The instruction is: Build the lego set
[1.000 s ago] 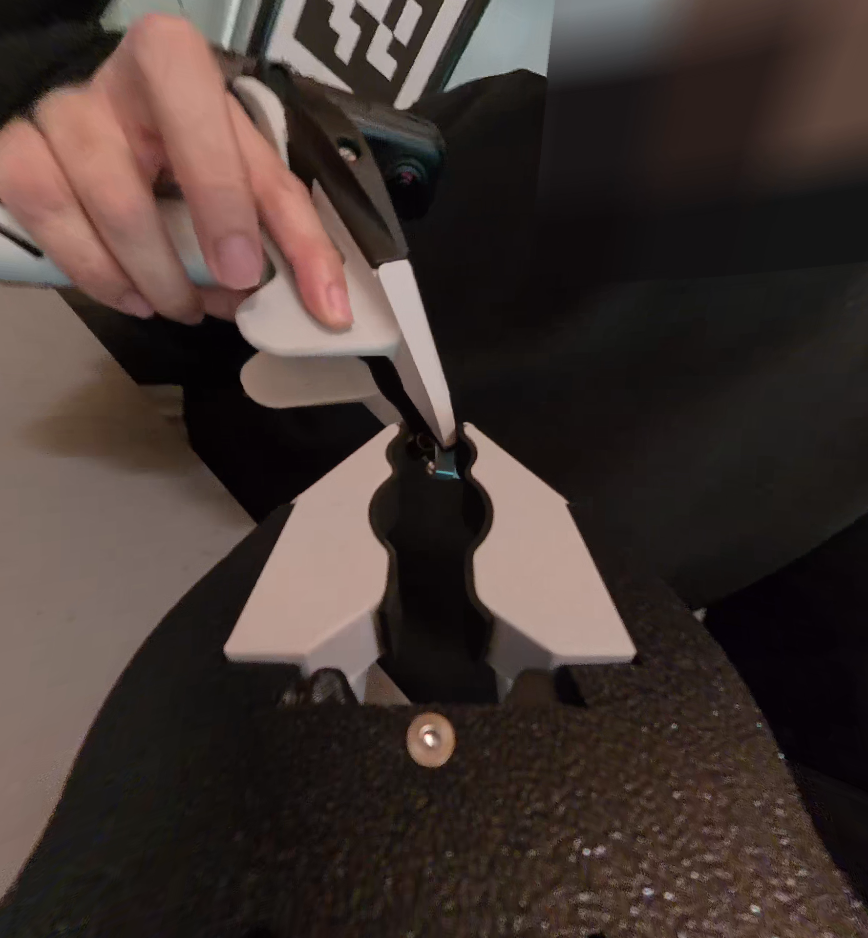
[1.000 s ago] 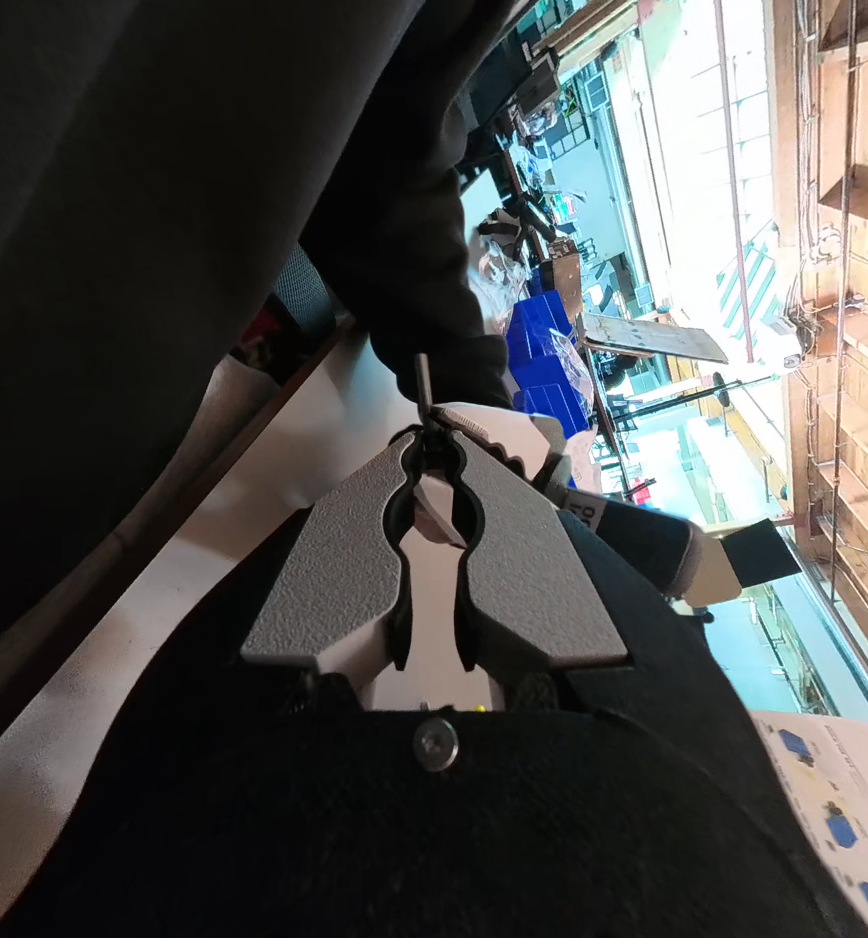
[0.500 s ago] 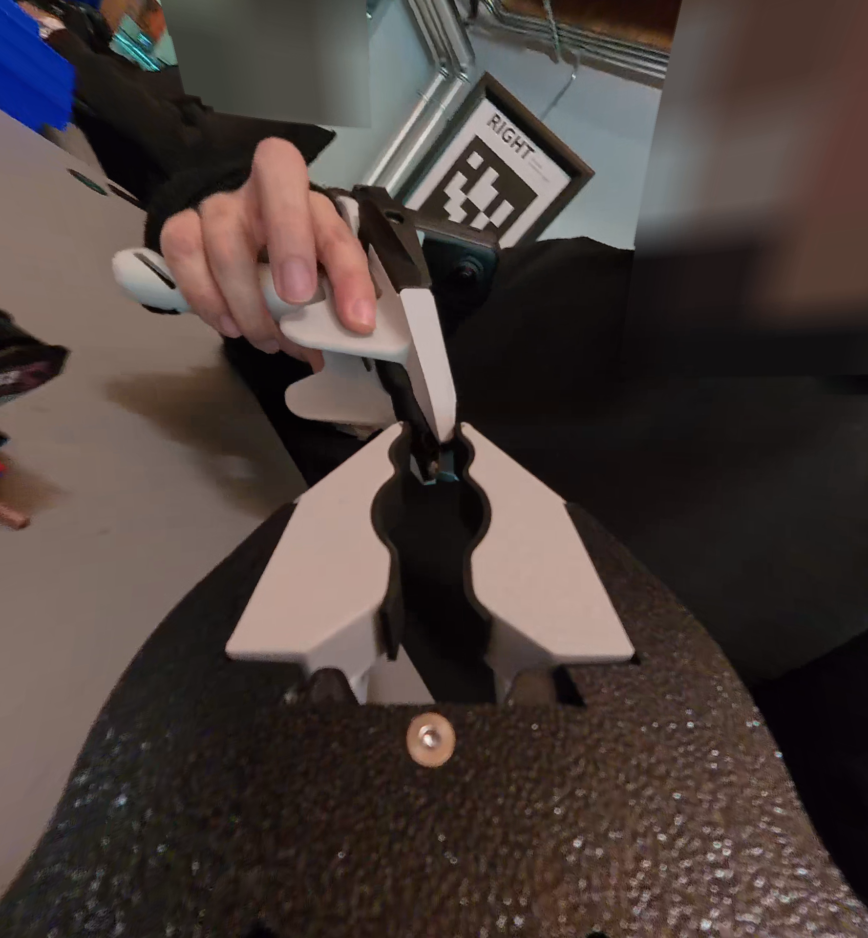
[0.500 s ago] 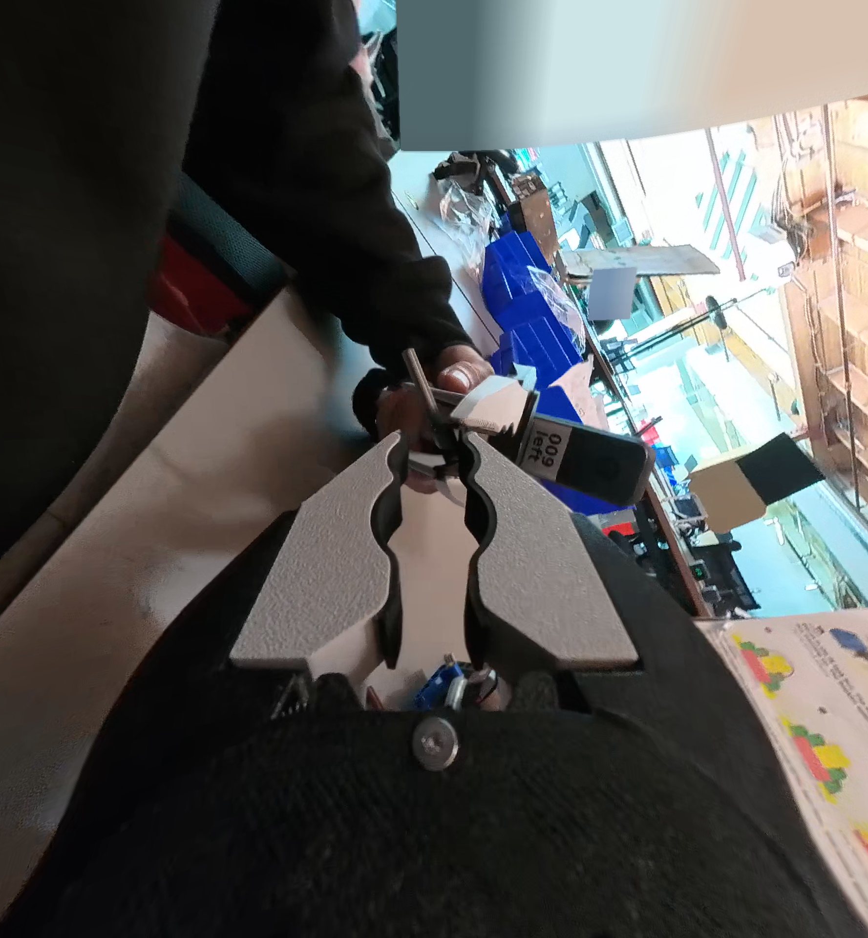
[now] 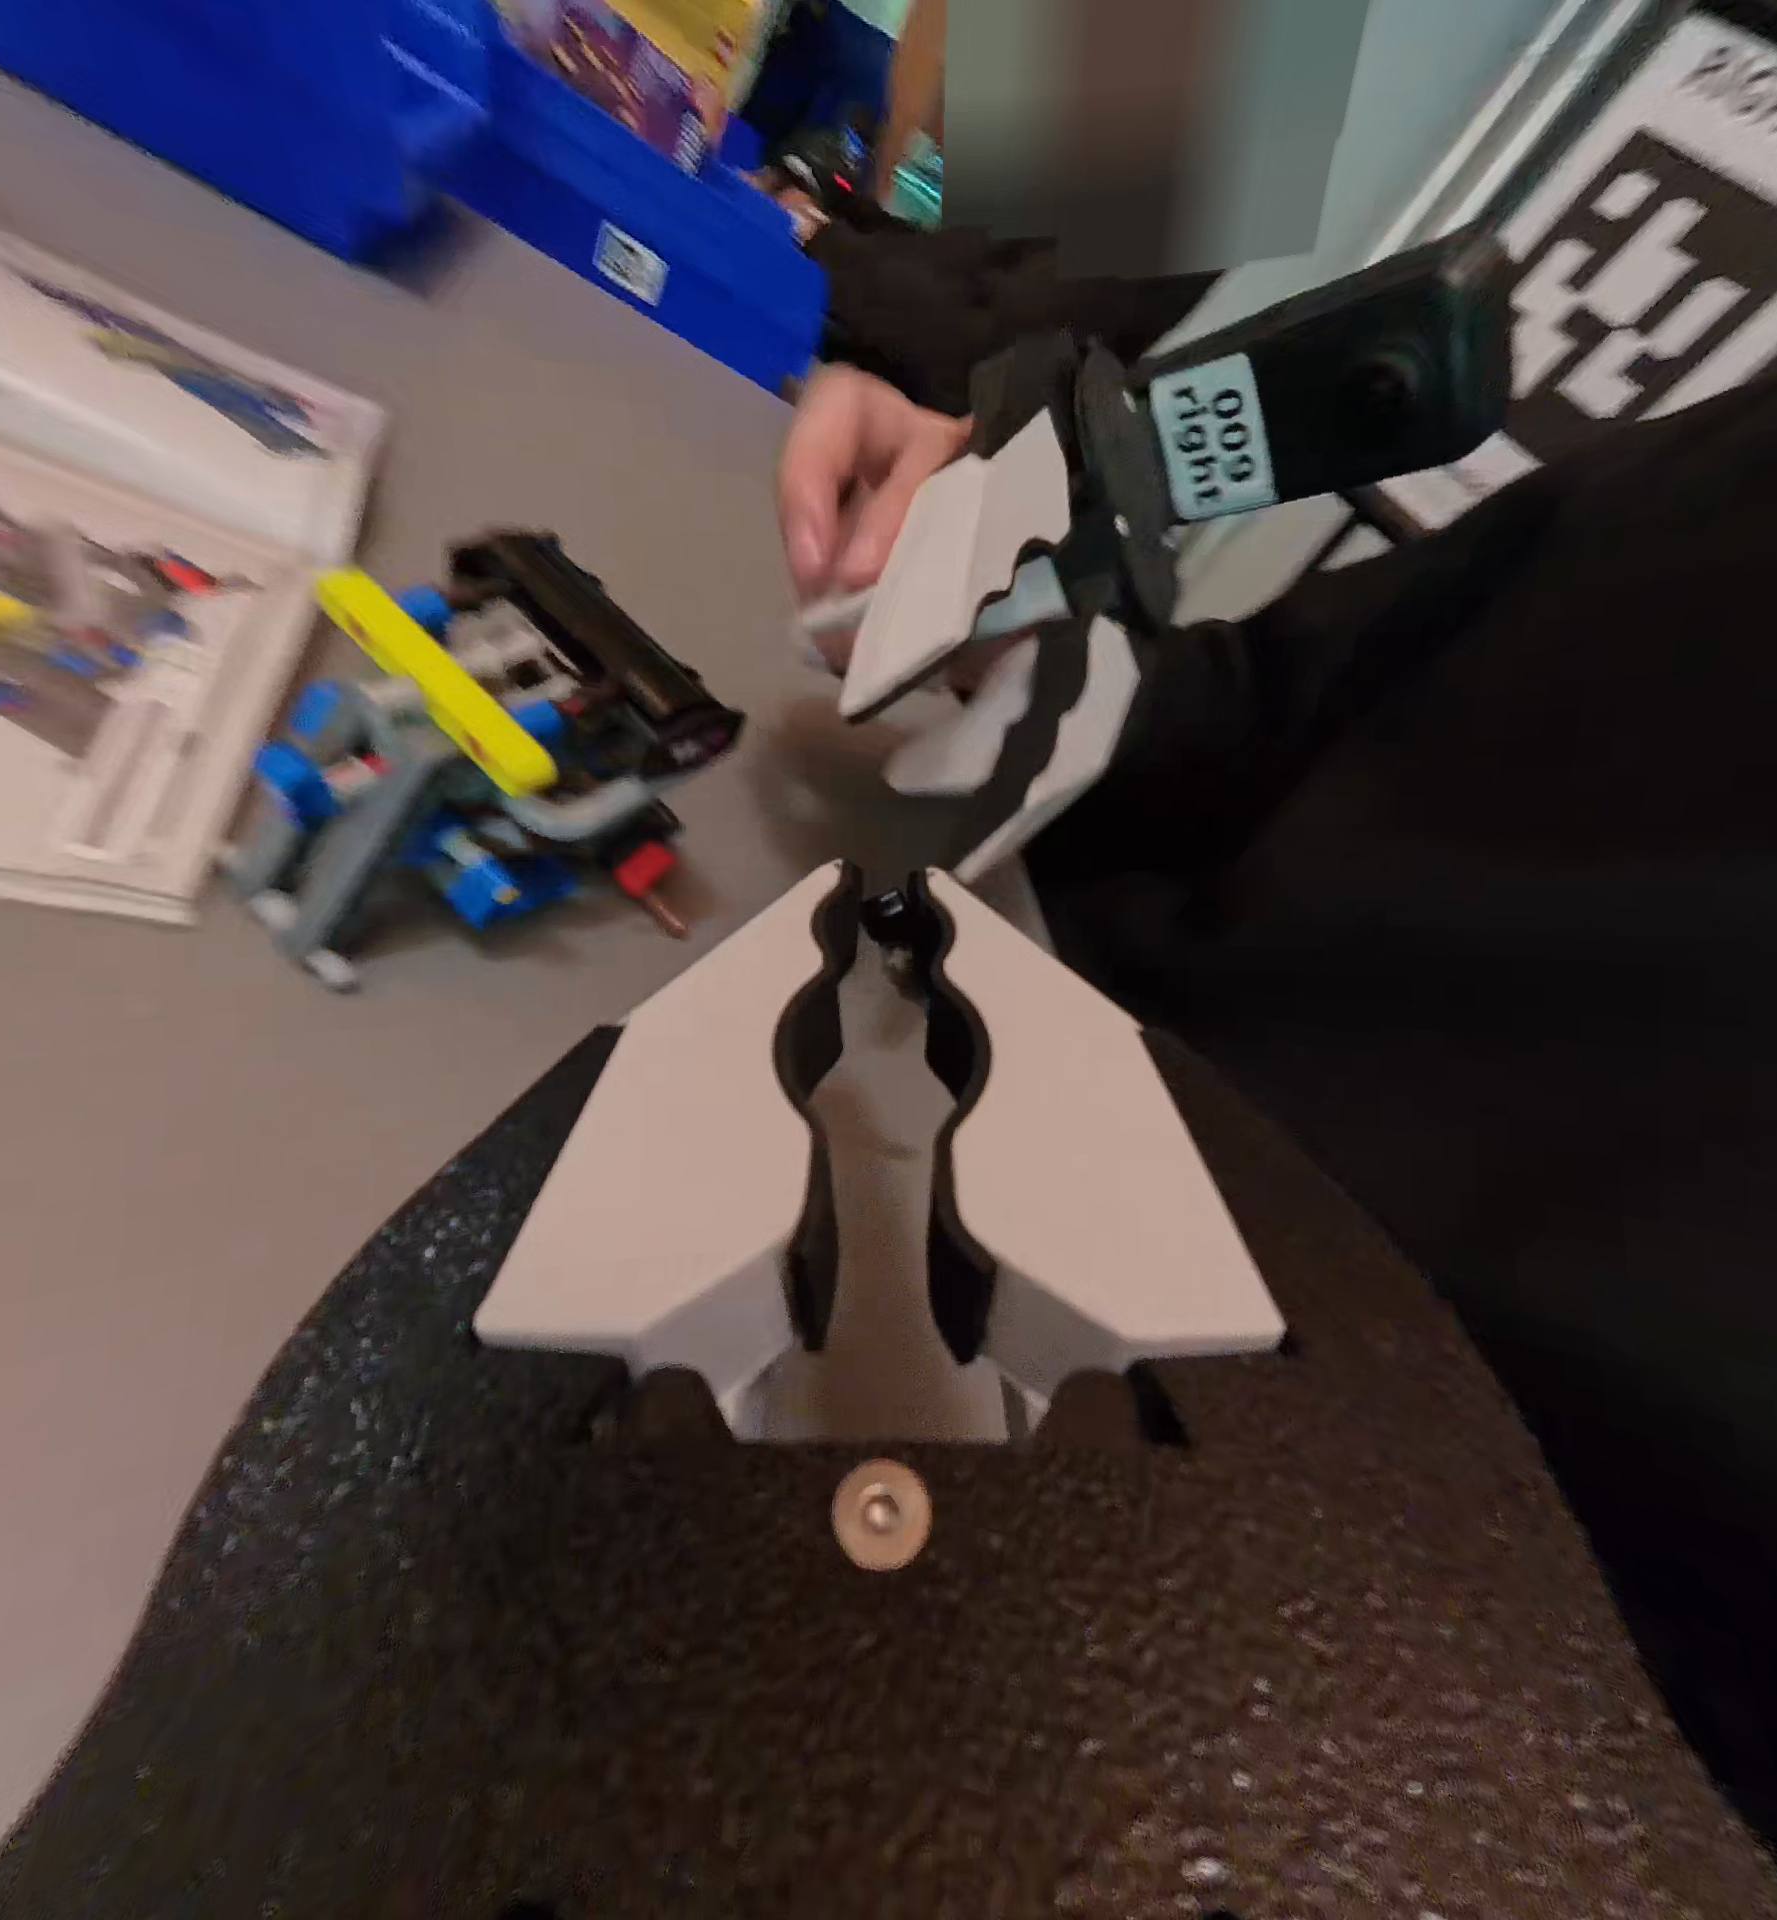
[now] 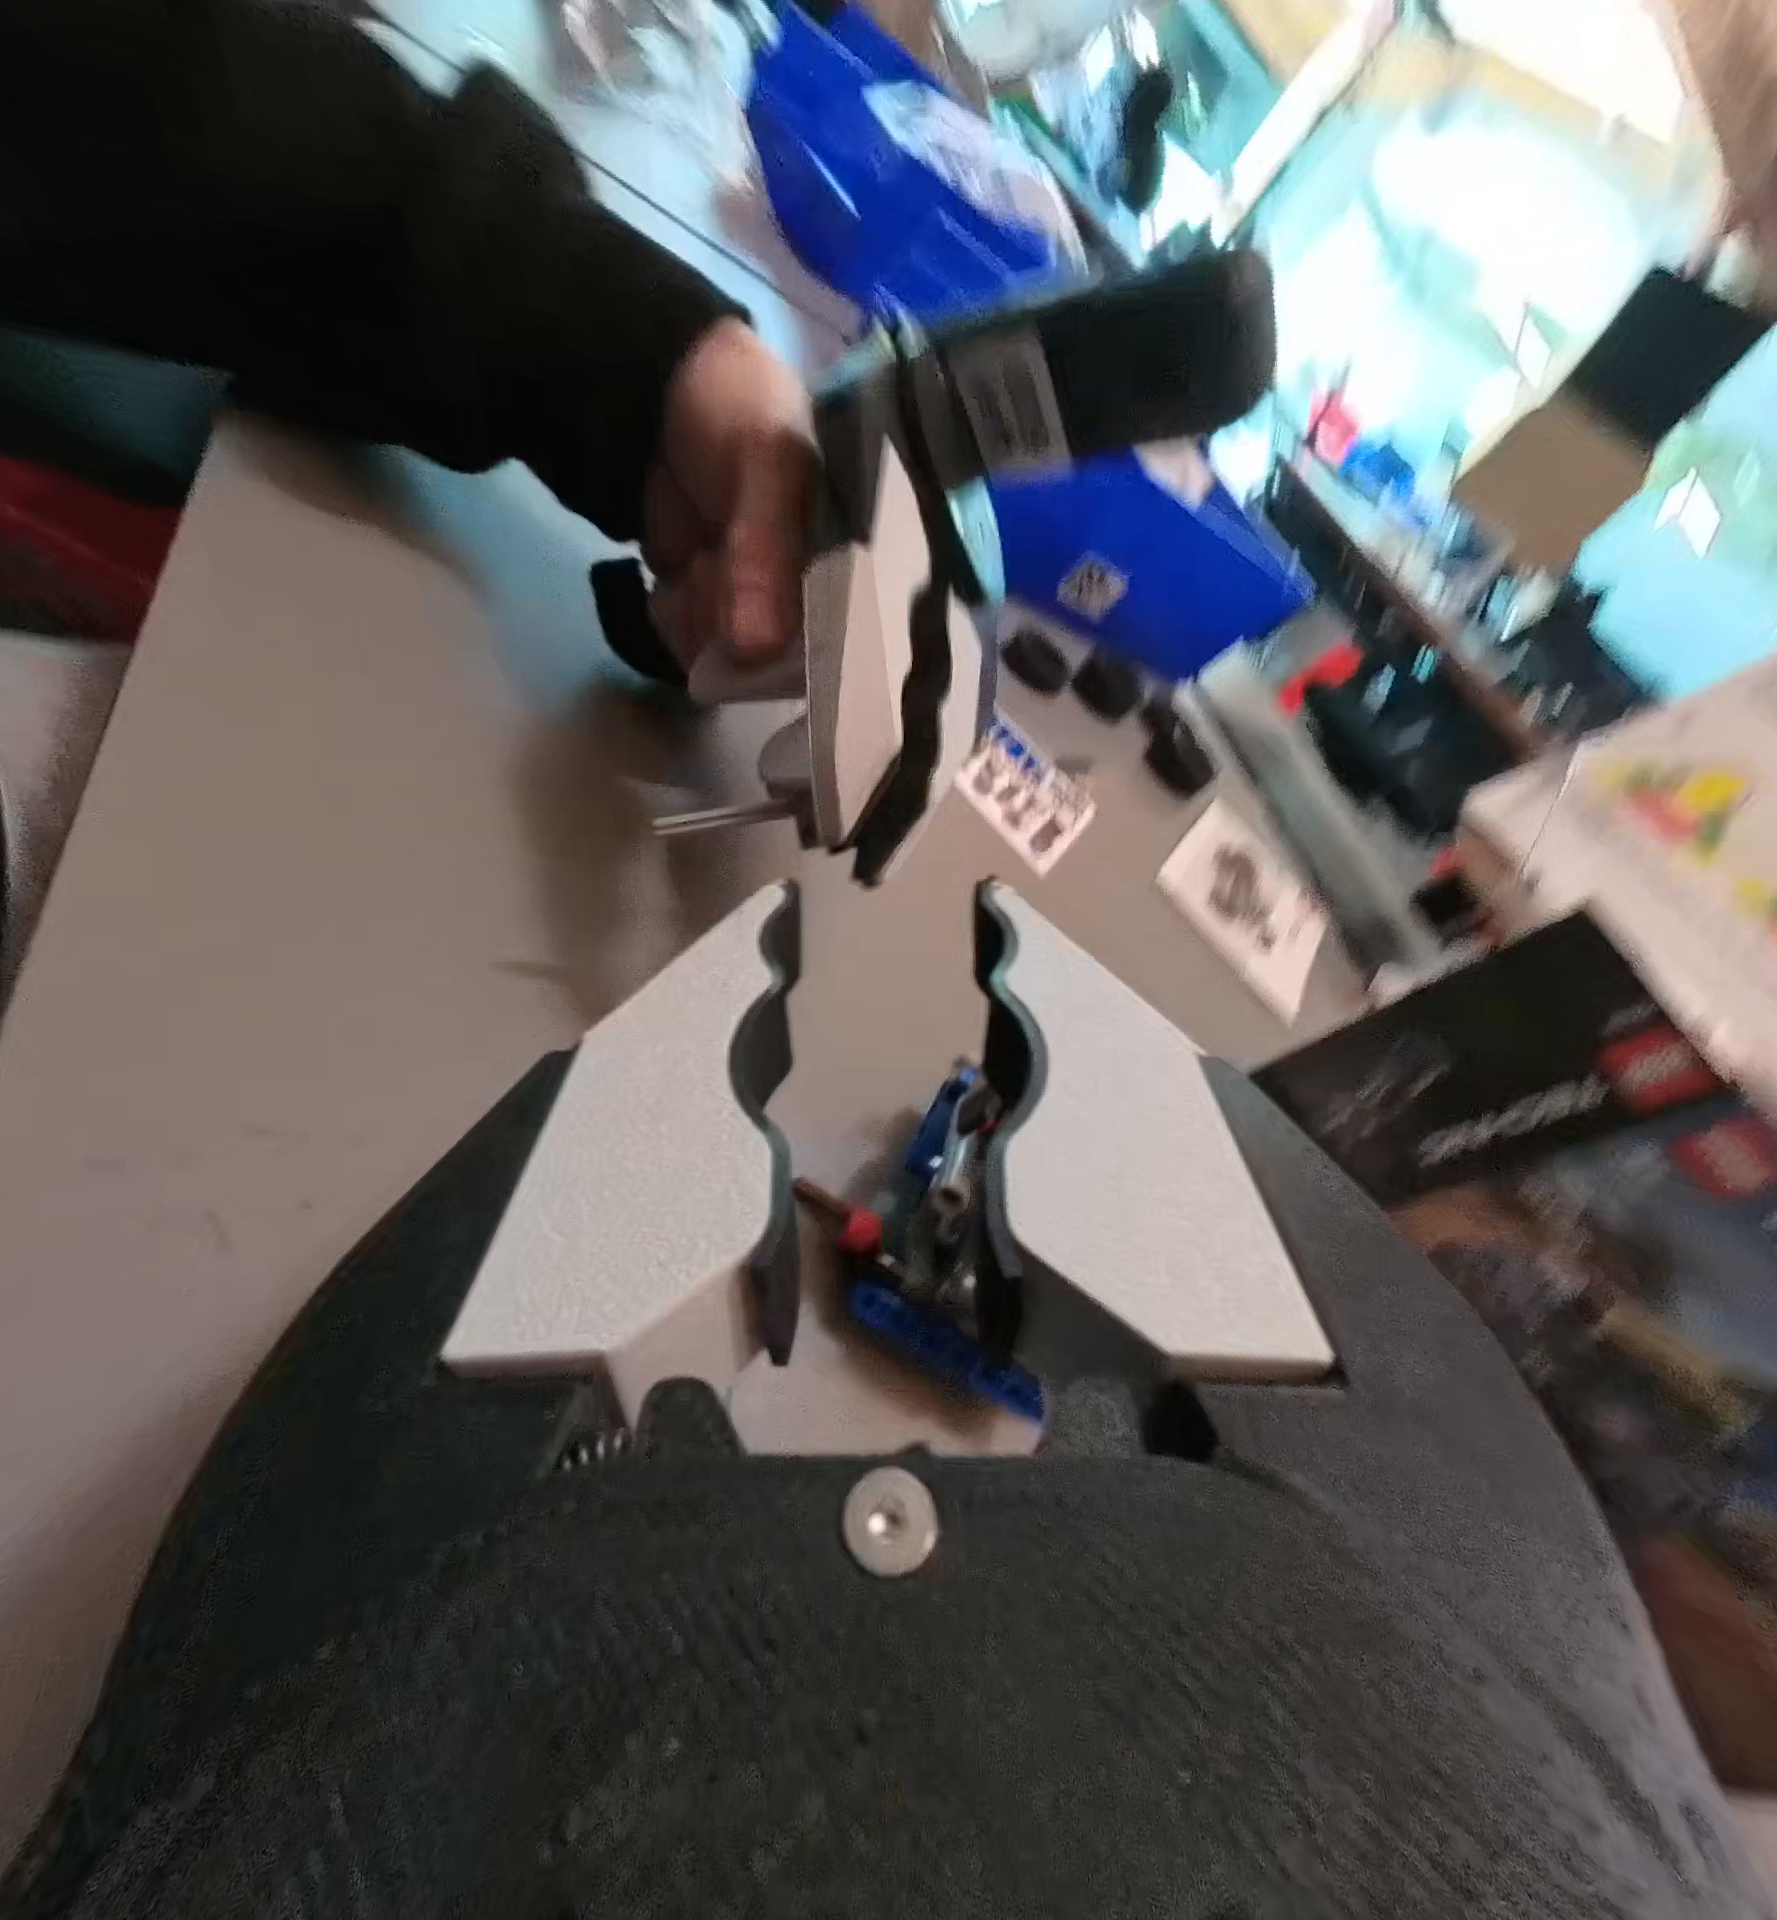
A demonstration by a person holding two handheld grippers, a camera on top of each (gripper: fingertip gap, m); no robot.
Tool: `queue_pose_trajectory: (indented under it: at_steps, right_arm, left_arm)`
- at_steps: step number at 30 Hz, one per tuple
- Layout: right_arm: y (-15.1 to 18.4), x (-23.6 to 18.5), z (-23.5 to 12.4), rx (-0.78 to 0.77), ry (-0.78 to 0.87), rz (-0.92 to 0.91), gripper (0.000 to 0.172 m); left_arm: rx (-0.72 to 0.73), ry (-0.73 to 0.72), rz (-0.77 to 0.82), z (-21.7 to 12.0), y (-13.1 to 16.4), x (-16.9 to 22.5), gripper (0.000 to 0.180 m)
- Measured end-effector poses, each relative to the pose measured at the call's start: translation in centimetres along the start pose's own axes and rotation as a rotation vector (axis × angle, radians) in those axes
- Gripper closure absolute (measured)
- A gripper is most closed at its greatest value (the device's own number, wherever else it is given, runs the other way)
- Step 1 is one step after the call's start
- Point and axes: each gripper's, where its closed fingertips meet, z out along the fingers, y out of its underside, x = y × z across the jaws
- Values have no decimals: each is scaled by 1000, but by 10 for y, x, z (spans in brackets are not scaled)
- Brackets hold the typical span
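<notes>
- Now the left gripper (image 5: 885, 902) has its jaws nearly together, pinching a small dark piece (image 5: 886, 914) at the very tips; in the right wrist view a thin grey rod (image 6: 720, 817) sticks out sideways from those same tips.
- Just beyond the left gripper's tips hangs the right gripper (image 6: 889, 896), jaws spread wide with nothing between the tips, near the left one but not touching it.
- Left of the left gripper and ahead of it, a blue, grey and yellow brick model (image 5: 458, 758) lies on the grey table (image 5: 136, 1091), with an open instruction booklet (image 5: 84, 582) farther left.
- Seen between the right gripper's fingers, low down, is part of that model (image 6: 941, 1195) on the table below.
- A second ago both grippers met tip to tip on the piece, the right one nearly closed; it has since let go and opened, and the left has tightened.
</notes>
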Motion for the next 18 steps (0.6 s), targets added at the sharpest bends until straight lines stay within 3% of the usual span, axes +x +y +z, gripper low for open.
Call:
queue_pose_trajectory:
  at_steps: [1,4,8,11,18]
  right_arm:
    - [3,3,1,-26,13,107,133]
    - [1,2,7,-16,1,380,130]
    - [-9,-5,16,39,-78,538,145]
    - [-21,-5,14,116,-102,546,169]
    - [-2,9,9,-68,34,326,171]
  left_arm:
    - [32,-72,53,-2,-8,-5,174]
    - [161,-175,207,-6,-35,0,174]
    - [291,-173,310,-2,-59,17,174]
    - [316,-169,365,1,-64,24,174]
    - [174,-292,508,-4,-55,20,174]
